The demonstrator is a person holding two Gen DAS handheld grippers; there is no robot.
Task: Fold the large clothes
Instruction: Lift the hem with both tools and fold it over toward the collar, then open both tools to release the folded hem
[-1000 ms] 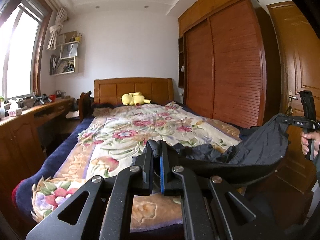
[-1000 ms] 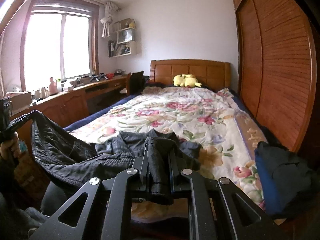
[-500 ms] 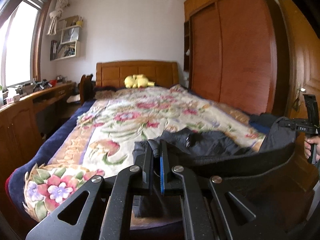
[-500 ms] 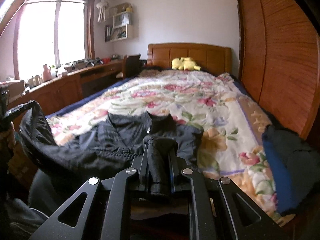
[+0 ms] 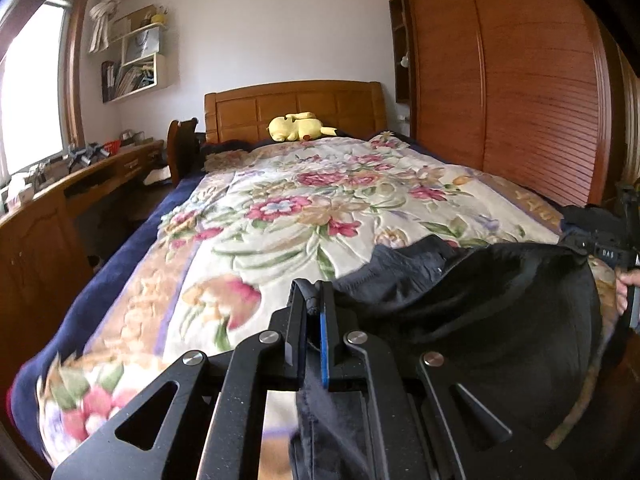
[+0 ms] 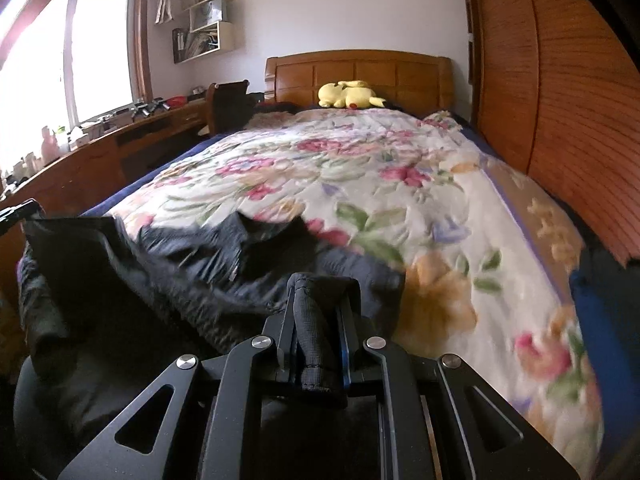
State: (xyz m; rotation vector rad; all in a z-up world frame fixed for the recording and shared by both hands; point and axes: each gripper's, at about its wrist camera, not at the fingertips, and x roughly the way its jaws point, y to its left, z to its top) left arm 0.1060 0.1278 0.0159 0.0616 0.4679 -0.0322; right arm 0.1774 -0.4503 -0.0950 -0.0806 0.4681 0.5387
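Note:
A large dark jacket (image 5: pixel 460 292) hangs stretched between my two grippers over the foot of the bed, its collar end lying on the floral bedspread (image 5: pixel 304 208). My left gripper (image 5: pixel 311 300) is shut on a thin edge of the jacket. In the right wrist view my right gripper (image 6: pixel 318 292) is shut on a thick fold of the jacket (image 6: pixel 200 264), whose collar (image 6: pixel 268 228) rests on the bedspread (image 6: pixel 400 184). The right gripper (image 5: pixel 616 252) and a hand (image 5: pixel 626 292) show at the far right of the left view. The left gripper's tip (image 6: pixel 20 210) shows at the far left of the right view.
A yellow plush toy (image 5: pixel 298 126) lies by the wooden headboard (image 5: pixel 296 108). A long wooden desk (image 5: pixel 60 200) with clutter runs along the left under the window. A slatted wardrobe (image 5: pixel 520 92) stands close on the right. Dark blue fabric (image 6: pixel 600 320) sits at the bed's right edge.
Both grippers have moved forward and down over the bed with the jacket. The jacket has come from hanging before the bed to lying partly on the bedspread.

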